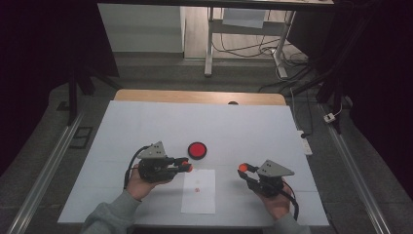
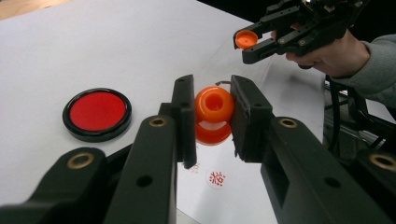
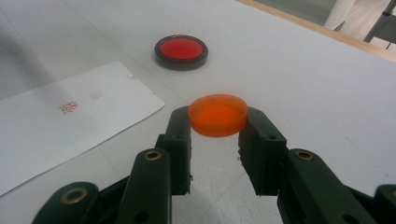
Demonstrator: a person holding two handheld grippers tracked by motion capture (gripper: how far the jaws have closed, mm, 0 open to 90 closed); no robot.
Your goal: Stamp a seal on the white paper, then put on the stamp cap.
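My left gripper [image 1: 186, 166] [image 2: 212, 122] is shut on an orange stamp [image 2: 214, 115], held just above a white sheet of paper [image 1: 198, 191] [image 3: 56, 126] that bears two red stamp marks [image 2: 216, 178]. To the right, my right gripper [image 1: 242, 168] [image 3: 215, 133] is shut on the stamp's orange round cap [image 3: 217, 114] [image 2: 246, 39], above the table. A round black ink pad with a red face [image 1: 197, 150] [image 2: 97, 113] [image 3: 181, 51] lies on the white tabletop behind the paper.
A white mat [image 1: 146, 126] covers the table, whose wooden edge [image 1: 195, 96] shows at the far side. Beyond stand a desk frame and floor cables [image 1: 272, 53]. Dark floor and rails flank both sides.
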